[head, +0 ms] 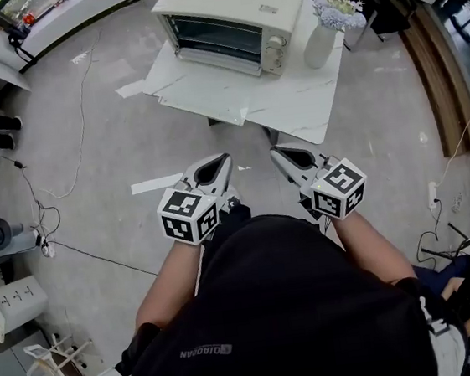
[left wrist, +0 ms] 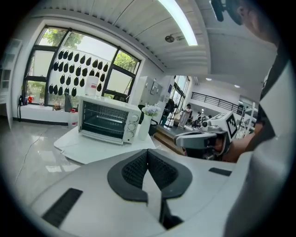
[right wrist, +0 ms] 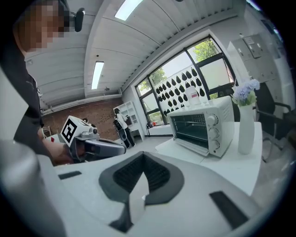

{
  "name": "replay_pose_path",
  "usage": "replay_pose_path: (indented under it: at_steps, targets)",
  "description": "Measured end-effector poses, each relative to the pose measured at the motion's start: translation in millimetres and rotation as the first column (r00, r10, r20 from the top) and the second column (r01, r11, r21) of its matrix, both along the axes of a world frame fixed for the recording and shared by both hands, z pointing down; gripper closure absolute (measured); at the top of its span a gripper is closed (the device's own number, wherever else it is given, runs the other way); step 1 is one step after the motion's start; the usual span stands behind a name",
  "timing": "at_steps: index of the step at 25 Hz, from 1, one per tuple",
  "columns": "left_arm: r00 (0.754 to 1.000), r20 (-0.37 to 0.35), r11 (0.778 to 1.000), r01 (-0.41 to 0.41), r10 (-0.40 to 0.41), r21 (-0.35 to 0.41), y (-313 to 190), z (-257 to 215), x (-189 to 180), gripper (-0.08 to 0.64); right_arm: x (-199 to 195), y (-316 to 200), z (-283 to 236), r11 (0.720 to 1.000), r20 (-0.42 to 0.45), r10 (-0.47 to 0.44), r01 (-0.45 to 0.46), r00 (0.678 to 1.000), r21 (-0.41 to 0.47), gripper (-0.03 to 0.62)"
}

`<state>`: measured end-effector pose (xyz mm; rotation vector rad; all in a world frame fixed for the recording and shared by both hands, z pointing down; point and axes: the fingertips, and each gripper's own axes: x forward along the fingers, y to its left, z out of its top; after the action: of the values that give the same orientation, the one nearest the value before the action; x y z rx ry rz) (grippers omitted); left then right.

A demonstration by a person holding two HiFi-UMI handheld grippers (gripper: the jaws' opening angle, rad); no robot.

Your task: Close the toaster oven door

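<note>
I hold my left gripper [head: 224,160] and right gripper [head: 276,152], jaws together and empty, well apart from the toaster oven [head: 233,19].

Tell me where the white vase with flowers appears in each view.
Head view: vase top right, beside the toaster oven.
Left gripper view: vase at centre, right of the toaster oven.
Right gripper view: vase far right, right of the toaster oven.
Shared landmark: the toaster oven.

The only lettering stood on the person's black shirt [head: 274,305]: one short line of grey capitals, upside down in the head view and too small to read surely. The toaster oven [head: 231,6] bore a small label [head: 268,8], illegible.
</note>
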<state>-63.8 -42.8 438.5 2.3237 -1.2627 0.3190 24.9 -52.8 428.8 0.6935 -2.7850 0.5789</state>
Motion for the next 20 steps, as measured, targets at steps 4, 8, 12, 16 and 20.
replay_pose_path:
  at_steps: [4,8,12,16,20]
  targets:
    - [0.999,0.019,0.998,-0.030,0.029,0.053,-45,-17,-35,0.557,-34,-37,-13,0.999,0.005,0.033,-0.033,0.999,0.025,0.594]
    - [0.998,0.022,0.996,-0.060,0.059,0.068,-78,-20,-67,0.557,-65,-67,-16,0.997,0.000,0.071,-0.071,0.998,0.029,0.594]
    - [0.993,0.036,0.992,-0.114,0.112,0.056,-103,-7,-85,0.557,-80,-92,-12,0.991,-0.005,0.128,-0.128,0.992,0.031,0.594]
    - [0.989,0.043,0.989,-0.142,0.140,0.044,-116,1,-92,0.555,-82,-98,-2,0.987,-0.034,0.163,-0.163,0.986,0.008,0.594]
    - [0.984,0.075,0.984,-0.164,0.159,0.065,-127,-1,-97,0.555,-87,-109,4,0.983,-0.036,0.180,-0.181,0.983,-0.017,0.594]
